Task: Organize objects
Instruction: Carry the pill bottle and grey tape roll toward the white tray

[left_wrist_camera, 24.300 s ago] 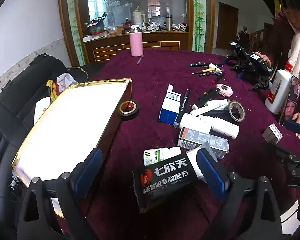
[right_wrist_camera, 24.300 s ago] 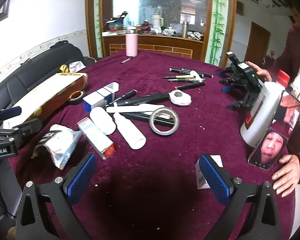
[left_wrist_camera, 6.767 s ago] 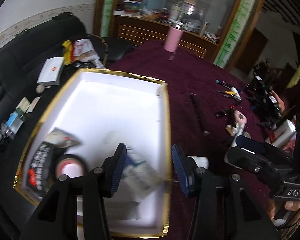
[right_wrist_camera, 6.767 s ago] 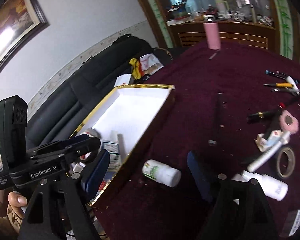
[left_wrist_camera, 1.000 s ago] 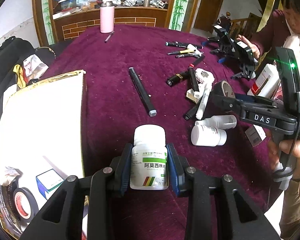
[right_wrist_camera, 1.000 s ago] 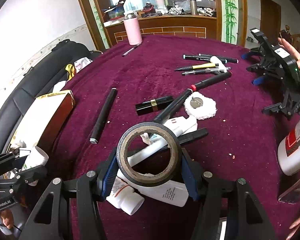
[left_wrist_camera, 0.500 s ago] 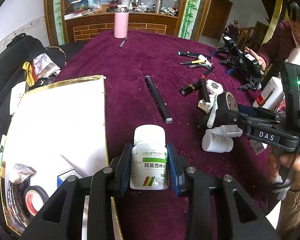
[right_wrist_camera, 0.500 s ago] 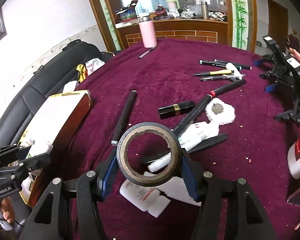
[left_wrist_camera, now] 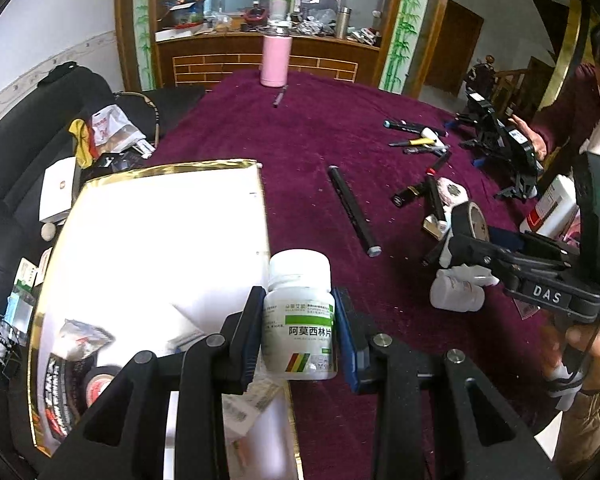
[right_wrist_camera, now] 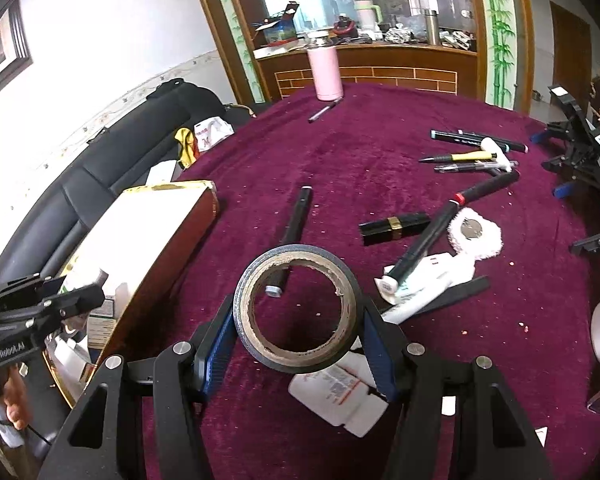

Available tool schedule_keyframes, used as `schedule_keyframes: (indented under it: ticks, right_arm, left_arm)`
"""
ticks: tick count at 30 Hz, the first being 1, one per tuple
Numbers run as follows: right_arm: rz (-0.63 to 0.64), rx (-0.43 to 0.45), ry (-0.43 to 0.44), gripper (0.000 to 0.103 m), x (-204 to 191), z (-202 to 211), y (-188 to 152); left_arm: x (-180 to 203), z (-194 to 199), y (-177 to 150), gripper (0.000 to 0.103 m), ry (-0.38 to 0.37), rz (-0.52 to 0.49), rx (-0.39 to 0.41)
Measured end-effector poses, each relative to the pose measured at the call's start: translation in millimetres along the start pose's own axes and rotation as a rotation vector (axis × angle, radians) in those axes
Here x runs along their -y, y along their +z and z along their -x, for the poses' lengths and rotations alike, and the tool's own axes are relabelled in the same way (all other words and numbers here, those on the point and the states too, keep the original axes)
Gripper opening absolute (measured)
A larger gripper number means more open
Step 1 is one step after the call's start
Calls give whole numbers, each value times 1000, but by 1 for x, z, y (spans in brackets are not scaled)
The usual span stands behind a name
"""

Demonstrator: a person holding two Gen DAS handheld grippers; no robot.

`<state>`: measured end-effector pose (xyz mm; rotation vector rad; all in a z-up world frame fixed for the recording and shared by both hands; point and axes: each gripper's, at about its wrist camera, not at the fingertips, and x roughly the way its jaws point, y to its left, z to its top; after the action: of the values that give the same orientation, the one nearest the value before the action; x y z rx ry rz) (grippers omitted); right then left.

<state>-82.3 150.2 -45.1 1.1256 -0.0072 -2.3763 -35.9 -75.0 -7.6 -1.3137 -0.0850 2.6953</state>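
A white pill bottle (left_wrist_camera: 300,316) with a green-striped label stands upright between the pads of my left gripper (left_wrist_camera: 298,332), which is shut on it, above the right rim of the gold-edged white box (left_wrist_camera: 172,170). Inside the box lie a black sachet (left_wrist_camera: 60,376) and a tape roll (left_wrist_camera: 100,384). My right gripper (right_wrist_camera: 298,320) is shut on a dark tape roll (right_wrist_camera: 300,252), held over the purple tablecloth to the right of the box (right_wrist_camera: 152,216). The left wrist view also shows that roll (left_wrist_camera: 474,224) from the side.
On the cloth lie a black pen (right_wrist_camera: 296,216), a lipstick (right_wrist_camera: 394,224), markers (right_wrist_camera: 472,156), a white tube (right_wrist_camera: 428,276), a powder puff (right_wrist_camera: 476,234) and white bottles (left_wrist_camera: 456,296). A pink flask (left_wrist_camera: 275,60) stands at the far edge. Another person's hand and grippers (left_wrist_camera: 500,144) are at the right.
Both grippers have carried their loads left toward the box. The pill bottle now hangs over the box's right rim, and the tape roll is nearer the box.
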Motion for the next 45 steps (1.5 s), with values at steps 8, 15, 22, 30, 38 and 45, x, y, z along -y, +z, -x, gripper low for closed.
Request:
schedule_keyframes:
  ticks: [8,15,22,30,38,45]
  right_arm:
    - [30,-4,22,63,-17,-4,2]
    - [41,-8,29,63,-24,-9,3]
    - [57,0,48,63,-34,-5,4]
    - [79,-14,77,63,-48,-12,4]
    - [87,-12,82,63,-53,-16,6]
    - [96,-11,94,63,-59,-18,6]
  left_arm:
    - [-28,9,-3,33,36,53,14]
    - [-40,10,-7,33,49,72,12]
    - [-55,11,-9,33,62,105,14]
    - [-73,12,-10,33,84,139,13]
    - [-78,8,-9,33,82,147,12]
    - [-80,7,-8,33,84,148,7]
